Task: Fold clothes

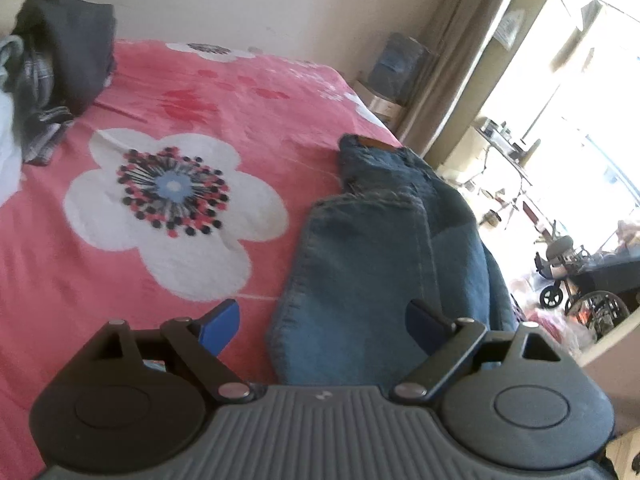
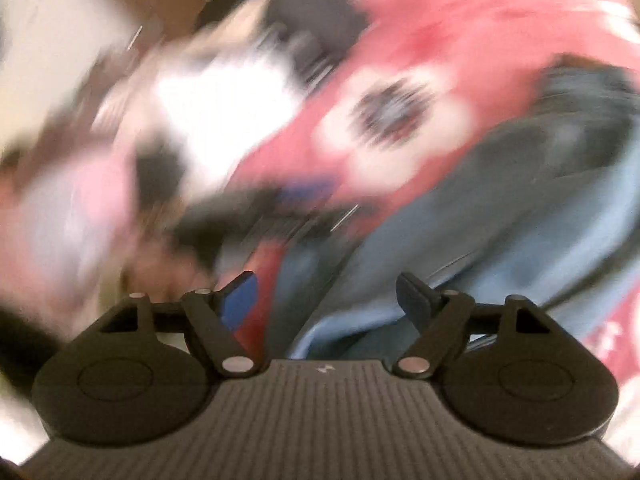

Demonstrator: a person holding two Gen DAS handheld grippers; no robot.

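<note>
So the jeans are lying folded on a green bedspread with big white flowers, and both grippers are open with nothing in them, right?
Not quite: the bedspread is pink-red, not green, as the left wrist view shows clearly. The rest holds: the jeans lie folded on it among big white flowers, and the left gripper and the right gripper both stand open with nothing between their fingers.

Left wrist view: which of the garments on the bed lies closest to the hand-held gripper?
The blue jeans, folded, right ahead of the left hand-held gripper. The dark clothes pile sits at the bed's far corner.
</note>
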